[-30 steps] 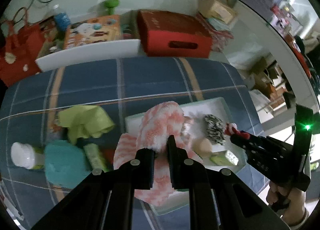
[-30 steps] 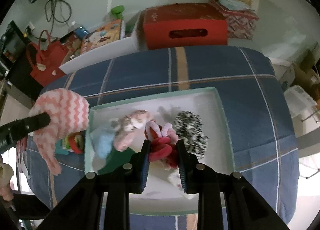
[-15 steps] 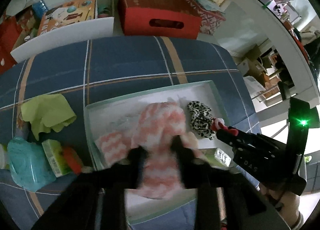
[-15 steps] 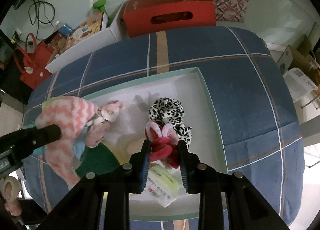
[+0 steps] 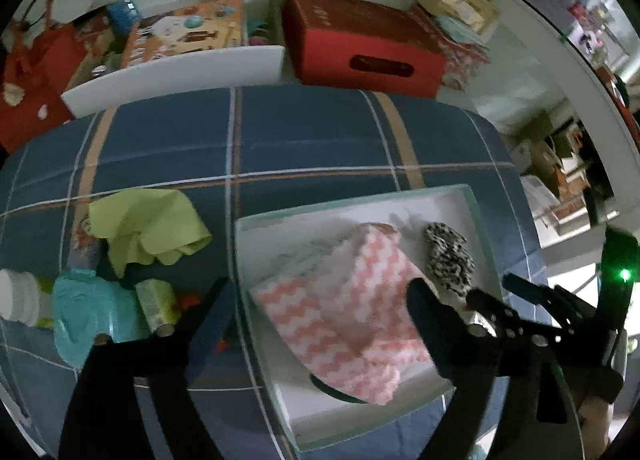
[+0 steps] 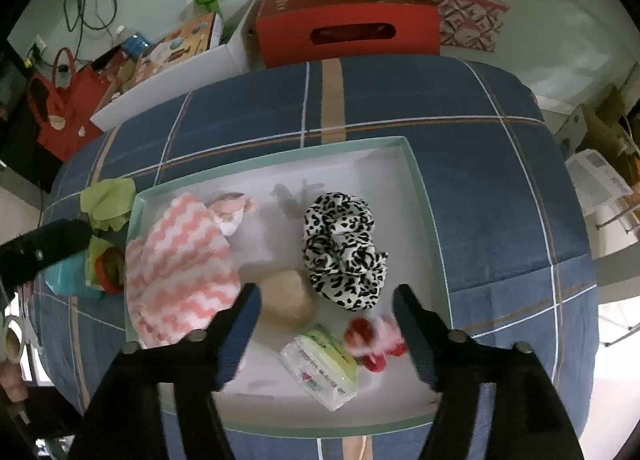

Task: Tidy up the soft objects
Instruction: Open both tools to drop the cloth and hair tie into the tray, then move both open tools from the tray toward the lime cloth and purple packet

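Observation:
A pink-and-white zigzag cloth (image 5: 344, 312) (image 6: 180, 268) lies in the left half of the white, mint-rimmed tray (image 5: 360, 196) (image 6: 280, 158). My left gripper (image 5: 318, 300) hangs just above it, jaws opening wide, pads clear of the cloth. A red-and-pink fluffy hair tie (image 6: 372, 340) rests on the tray floor near the front. My right gripper (image 6: 326, 294) is over it with jaws opening and nothing between the pads. A leopard-print scrunchie (image 6: 344, 248) (image 5: 448, 256), a beige round pad (image 6: 288, 300) and a tissue pack (image 6: 320, 368) also lie in the tray.
Left of the tray on the blue plaid cover lie a lime-green cloth (image 5: 148, 224), a teal soft item (image 5: 88, 312), a small green pack (image 5: 156, 306) and a white bottle (image 5: 20, 296). Beyond the far edge stand a red box (image 6: 348, 28) and a white board (image 5: 176, 76).
The left gripper opened and let the zigzag cloth drop into the tray. The right gripper opened and left the red-and-pink hair tie on the tray floor. Both sank slightly.

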`<state>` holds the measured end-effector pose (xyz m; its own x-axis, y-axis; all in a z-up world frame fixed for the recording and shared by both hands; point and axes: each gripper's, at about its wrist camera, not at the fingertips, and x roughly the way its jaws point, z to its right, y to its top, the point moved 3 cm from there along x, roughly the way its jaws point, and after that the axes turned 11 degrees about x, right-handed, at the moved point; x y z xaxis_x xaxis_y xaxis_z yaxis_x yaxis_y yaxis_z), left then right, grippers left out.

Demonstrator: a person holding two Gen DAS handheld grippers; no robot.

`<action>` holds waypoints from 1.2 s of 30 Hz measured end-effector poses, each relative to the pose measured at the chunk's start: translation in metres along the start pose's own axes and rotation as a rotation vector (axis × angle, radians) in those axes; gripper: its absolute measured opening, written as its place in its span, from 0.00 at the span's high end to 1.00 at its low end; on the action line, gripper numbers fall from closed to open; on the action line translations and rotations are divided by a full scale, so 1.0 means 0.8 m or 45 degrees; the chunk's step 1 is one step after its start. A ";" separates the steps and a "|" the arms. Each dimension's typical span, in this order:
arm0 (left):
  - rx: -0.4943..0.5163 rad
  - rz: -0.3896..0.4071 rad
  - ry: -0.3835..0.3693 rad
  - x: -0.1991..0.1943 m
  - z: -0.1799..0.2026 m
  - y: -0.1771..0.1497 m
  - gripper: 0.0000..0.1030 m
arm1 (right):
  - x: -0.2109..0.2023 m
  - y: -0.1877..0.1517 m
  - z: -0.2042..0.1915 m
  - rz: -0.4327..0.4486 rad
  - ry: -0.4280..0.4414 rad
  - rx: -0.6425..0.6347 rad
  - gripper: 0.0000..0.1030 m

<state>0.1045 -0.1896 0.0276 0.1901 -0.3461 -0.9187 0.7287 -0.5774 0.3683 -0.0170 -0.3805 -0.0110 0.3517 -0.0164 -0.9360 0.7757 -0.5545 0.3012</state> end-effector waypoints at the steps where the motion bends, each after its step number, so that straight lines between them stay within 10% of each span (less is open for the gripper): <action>1: -0.011 0.006 0.013 -0.001 -0.005 0.000 0.08 | -0.001 -0.001 -0.002 0.002 -0.003 -0.009 0.15; 4: -0.032 0.014 0.073 -0.003 -0.017 -0.002 0.01 | -0.005 -0.001 -0.007 0.020 -0.005 -0.027 0.00; 36: -0.185 0.053 0.201 -0.048 -0.160 -0.029 0.01 | -0.017 -0.006 -0.056 0.057 -0.051 -0.124 0.00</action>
<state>0.1646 -0.0684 0.0360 0.3144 -0.2411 -0.9182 0.8032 -0.4481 0.3927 -0.0021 -0.3404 0.0087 0.3672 -0.0735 -0.9272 0.8077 -0.4691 0.3571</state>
